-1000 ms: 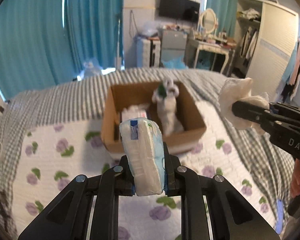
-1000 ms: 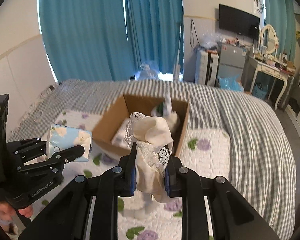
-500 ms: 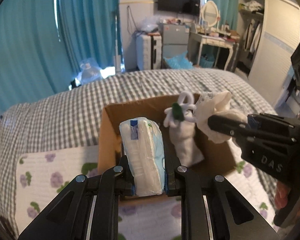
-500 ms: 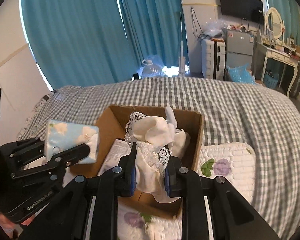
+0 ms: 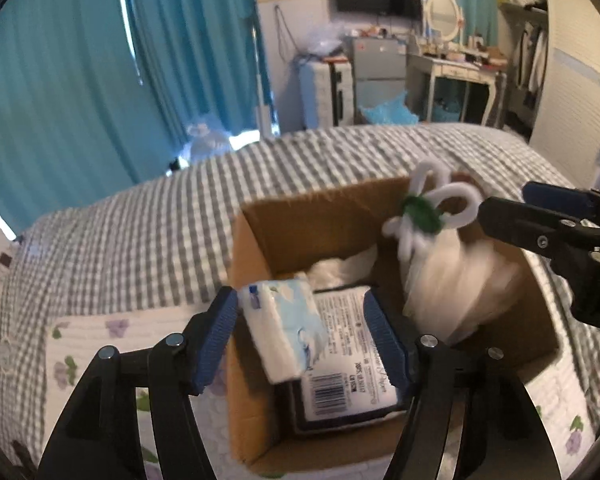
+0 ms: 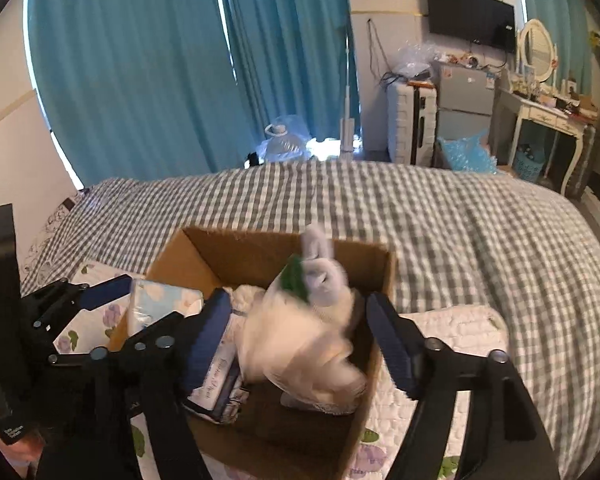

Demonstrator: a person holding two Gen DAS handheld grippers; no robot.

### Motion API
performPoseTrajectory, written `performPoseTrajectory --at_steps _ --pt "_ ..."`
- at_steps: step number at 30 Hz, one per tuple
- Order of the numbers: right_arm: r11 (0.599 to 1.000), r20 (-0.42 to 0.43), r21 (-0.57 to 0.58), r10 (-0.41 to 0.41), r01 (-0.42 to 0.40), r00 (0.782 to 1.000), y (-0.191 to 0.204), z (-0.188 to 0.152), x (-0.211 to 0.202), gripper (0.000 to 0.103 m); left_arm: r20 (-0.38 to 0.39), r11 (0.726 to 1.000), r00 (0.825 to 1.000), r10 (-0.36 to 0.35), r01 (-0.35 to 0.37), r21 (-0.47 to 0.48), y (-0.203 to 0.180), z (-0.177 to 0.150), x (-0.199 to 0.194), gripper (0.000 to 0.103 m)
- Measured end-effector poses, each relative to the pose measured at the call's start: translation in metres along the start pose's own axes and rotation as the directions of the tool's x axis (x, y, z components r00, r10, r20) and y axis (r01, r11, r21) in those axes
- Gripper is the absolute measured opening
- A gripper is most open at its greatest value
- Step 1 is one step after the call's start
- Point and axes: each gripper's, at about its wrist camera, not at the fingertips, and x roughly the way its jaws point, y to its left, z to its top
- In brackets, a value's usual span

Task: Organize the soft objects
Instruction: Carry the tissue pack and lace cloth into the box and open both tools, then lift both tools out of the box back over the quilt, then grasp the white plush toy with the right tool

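An open cardboard box (image 5: 320,216) (image 6: 260,248) sits on the bed. My left gripper (image 5: 304,336) is open over its left half. A blue-and-white tissue pack (image 5: 284,328) (image 6: 160,308) tilts loose between the pads, above a flat white labelled pack (image 5: 348,364). My right gripper (image 6: 300,340) is open over the box's right half. A blurred cream lace cloth (image 6: 300,348) lies below it against a white plush toy with a green tag (image 5: 432,216) (image 6: 320,272).
The box rests on a white quilt with purple flowers (image 5: 100,344) over a grey checked bedspread (image 6: 460,216). Teal curtains (image 6: 140,80), a suitcase and a dressing table (image 6: 548,120) stand beyond the bed. The right gripper shows in the left wrist view (image 5: 548,232).
Both grippers moved forward over the box and opened. The tissue pack slipped from the left jaws and tilts in the box. The cream cloth dropped from the right jaws into the box.
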Motion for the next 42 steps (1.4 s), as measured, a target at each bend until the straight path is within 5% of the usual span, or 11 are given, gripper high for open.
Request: performPoseTrajectory --at_steps 11,12,14,20,26,31,42 --pt "0.996 0.141 -0.050 -0.062 0.070 0.988 0.022 0.025 -0.149 0.082 0.175 1.000 0.984 0.013 -0.009 -0.025 0.010 0.020 -0.150 0.067" --pt "0.996 0.150 -0.053 -0.061 0.070 0.987 0.025 0.025 -0.163 0.083 0.191 0.999 0.981 0.012 -0.006 -0.032 0.013 0.020 -0.164 0.069" --pt "0.995 0.173 -0.064 -0.064 0.076 0.983 0.030 0.021 -0.196 0.085 0.236 0.999 0.971 0.027 -0.018 -0.043 0.013 0.017 -0.199 0.088" --pt "0.993 0.191 -0.080 -0.070 0.086 0.979 0.038 -0.007 -0.262 0.091 0.329 0.997 0.942 0.061 -0.042 -0.063 0.015 -0.003 -0.267 0.090" --pt "0.990 0.145 -0.114 -0.063 0.080 0.987 0.040 -0.059 -0.285 0.092 0.323 0.996 0.943 0.078 -0.063 -0.058 0.017 -0.040 -0.279 0.090" --pt "0.991 0.100 -0.109 -0.065 0.076 0.993 0.035 -0.109 -0.281 0.092 0.256 0.993 0.961 0.103 -0.085 -0.083 0.021 -0.073 -0.263 0.090" --pt "0.996 -0.080 -0.064 -0.075 0.070 0.994 0.011 -0.177 -0.184 0.092 0.107 0.990 0.990 0.093 -0.081 -0.111 -0.002 -0.143 -0.178 0.090"
